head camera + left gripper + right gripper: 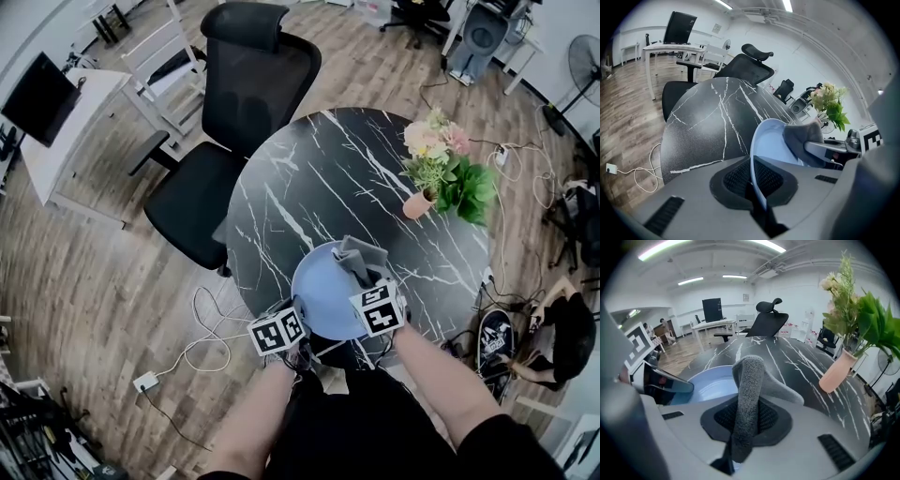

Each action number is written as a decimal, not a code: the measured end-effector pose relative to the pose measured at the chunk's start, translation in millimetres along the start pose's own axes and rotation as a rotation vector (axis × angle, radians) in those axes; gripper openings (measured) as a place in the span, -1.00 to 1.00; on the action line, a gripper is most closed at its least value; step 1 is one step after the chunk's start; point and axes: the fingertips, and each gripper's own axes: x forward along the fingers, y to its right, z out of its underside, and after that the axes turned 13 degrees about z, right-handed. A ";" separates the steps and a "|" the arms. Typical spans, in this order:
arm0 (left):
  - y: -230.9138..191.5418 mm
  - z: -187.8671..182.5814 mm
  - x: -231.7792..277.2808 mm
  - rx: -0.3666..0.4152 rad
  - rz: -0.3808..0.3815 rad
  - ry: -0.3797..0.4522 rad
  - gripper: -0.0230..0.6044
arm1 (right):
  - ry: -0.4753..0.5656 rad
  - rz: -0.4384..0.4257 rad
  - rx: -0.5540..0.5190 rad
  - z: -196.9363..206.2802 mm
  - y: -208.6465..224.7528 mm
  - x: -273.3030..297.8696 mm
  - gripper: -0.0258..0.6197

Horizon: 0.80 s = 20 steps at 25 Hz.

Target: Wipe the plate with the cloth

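Wood-plank floor (94, 281), black marble table (309, 187), black office chair (244, 84), white desk (80, 117) with monitor (37, 98), ceiling strip lights (696, 281).

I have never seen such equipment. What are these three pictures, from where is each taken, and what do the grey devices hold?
There is no robot: a person holds two grippers, each with two jaws. The head view comes from a camera on the person's head, looking down; the other two come from cameras riding on the grippers. The left gripper has its jaws shut on the rim of a light blue round plate, tilted at the near edge of the black round marble-patterned table. The right gripper has its jaws shut on a grey cloth, which lies against the plate. A pink vase of flowers stands on the table; a black office chair is beside it.
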 end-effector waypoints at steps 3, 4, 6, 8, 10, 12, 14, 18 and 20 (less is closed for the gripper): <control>-0.1 0.0 0.3 0.000 -0.001 0.004 -0.83 | -0.012 -0.082 0.026 6.9 -24.6 -1.8 -0.74; 0.0 -0.1 0.3 0.001 -0.001 0.005 -0.83 | -0.020 -0.105 0.024 10.2 -33.0 -2.1 -0.74; 0.1 -0.1 0.2 0.000 0.000 0.006 -0.83 | -0.037 -0.153 0.014 16.0 -51.3 -4.6 -0.74; 0.3 0.0 0.5 -0.001 0.000 0.006 -0.83 | -0.045 -0.204 0.002 19.6 -69.7 -7.9 -0.74; 0.4 0.1 1.0 -0.001 0.000 0.007 -0.83 | -0.065 -0.258 -0.005 25.9 -86.8 -11.0 -0.74; 0.1 0.4 1.1 -0.003 -0.001 0.010 -0.83 | -0.100 -0.312 -0.005 34.1 -102.2 -15.3 -0.74; -0.2 0.5 1.1 -0.005 -0.001 0.013 -0.83 | -0.137 -0.361 0.003 41.8 -115.4 -18.9 -0.74; -0.6 0.3 1.2 -0.007 0.002 0.017 -0.83 | -0.208 -0.431 0.032 56.9 -127.4 -21.4 -0.74; -0.9 0.2 1.0 -0.005 0.002 0.017 -0.83 | -0.222 -0.436 0.002 61.1 -125.9 -21.7 -0.74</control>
